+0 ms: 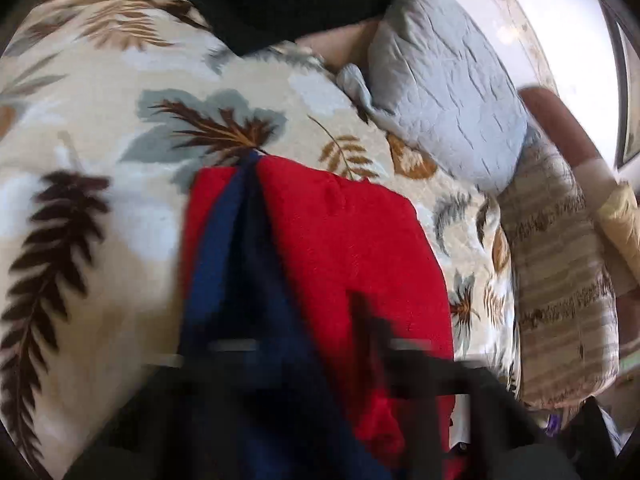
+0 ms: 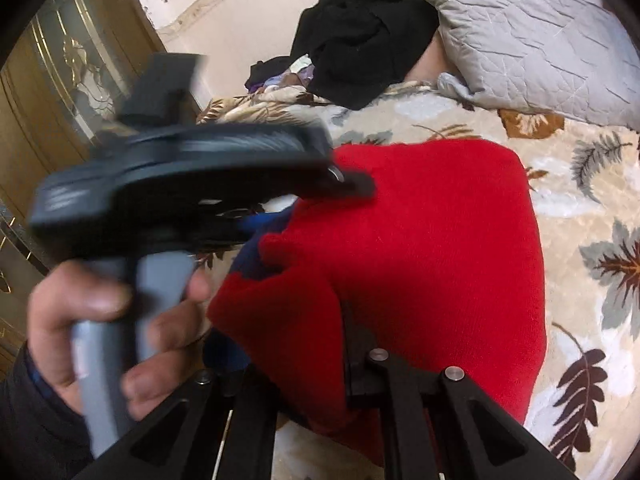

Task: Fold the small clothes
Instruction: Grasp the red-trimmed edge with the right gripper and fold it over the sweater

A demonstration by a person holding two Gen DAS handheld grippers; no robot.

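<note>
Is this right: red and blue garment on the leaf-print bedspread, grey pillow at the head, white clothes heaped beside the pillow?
Not quite. The clothes heaped beside the grey pillow are black, as the right wrist view shows. The red and blue garment does lie on the leaf-print bedspread.

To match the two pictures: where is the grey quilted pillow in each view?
Left wrist view: grey quilted pillow upper right of centre, above the red garment.
Right wrist view: pillow along the top right edge.
Shared landmark: the black clothes pile just left of the pillow.
</note>
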